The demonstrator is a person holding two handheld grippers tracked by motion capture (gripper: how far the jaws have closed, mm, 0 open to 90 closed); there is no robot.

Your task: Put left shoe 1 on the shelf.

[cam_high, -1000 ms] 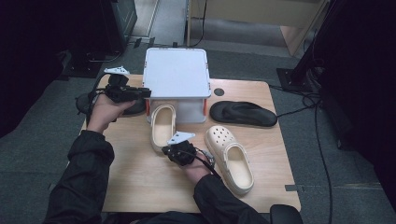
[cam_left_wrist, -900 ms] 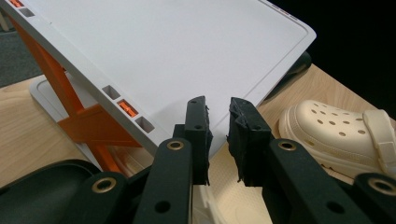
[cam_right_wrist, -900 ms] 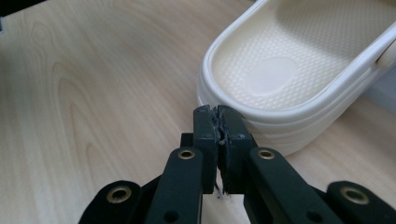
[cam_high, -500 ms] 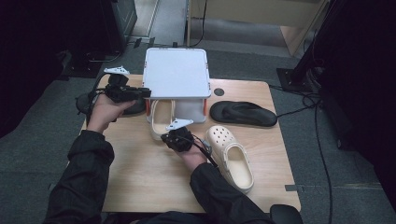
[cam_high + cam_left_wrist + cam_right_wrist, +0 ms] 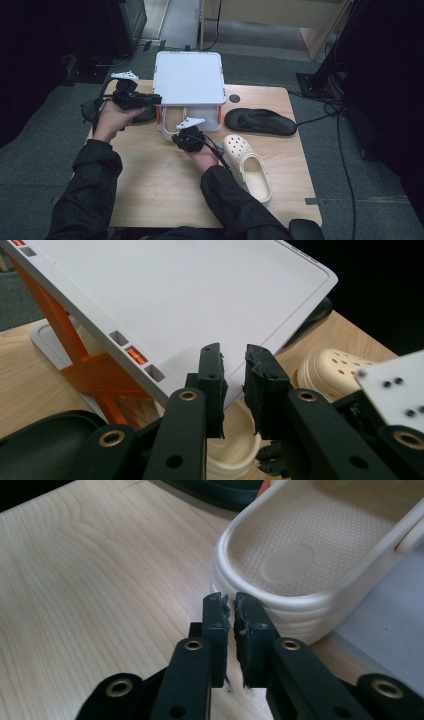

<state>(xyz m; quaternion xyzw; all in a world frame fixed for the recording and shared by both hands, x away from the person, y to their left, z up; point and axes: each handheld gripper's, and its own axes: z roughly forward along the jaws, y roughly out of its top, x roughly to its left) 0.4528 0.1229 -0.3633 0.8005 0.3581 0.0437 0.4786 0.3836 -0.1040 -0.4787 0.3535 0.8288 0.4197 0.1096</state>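
Shows a flat white plastic box lid (image 5: pixel 189 77) tilted up over its white box base (image 5: pixel 200 117), with orange latches (image 5: pixel 95 375) hanging off the raised side. Puts the left gripper (image 5: pixel 156 98) at the lid's left edge: jaws drawn nearly together with a narrow gap between, tips lying across the lid's rim in the left gripper view, nothing seen pinched between the pads; cannot tell whether touching the rim. Finds the cream foam clog (image 5: pixel 300 555) with its heel out on the pale wooden table (image 5: pixel 150 190) and its front tucked under the lifted lid. Sets the right gripper (image 5: pixel 232 600) low at that heel: jaws just parted by a crack, all but closed, empty, tips right against the clog's rounded back edge. Leaves a second cream perforated clog (image 5: pixel 250 167) beside the right forearm, a black flat sandal (image 5: pixel 260 121) right of the box, and another black sandal (image 5: pixel 45 445) under the left hand.
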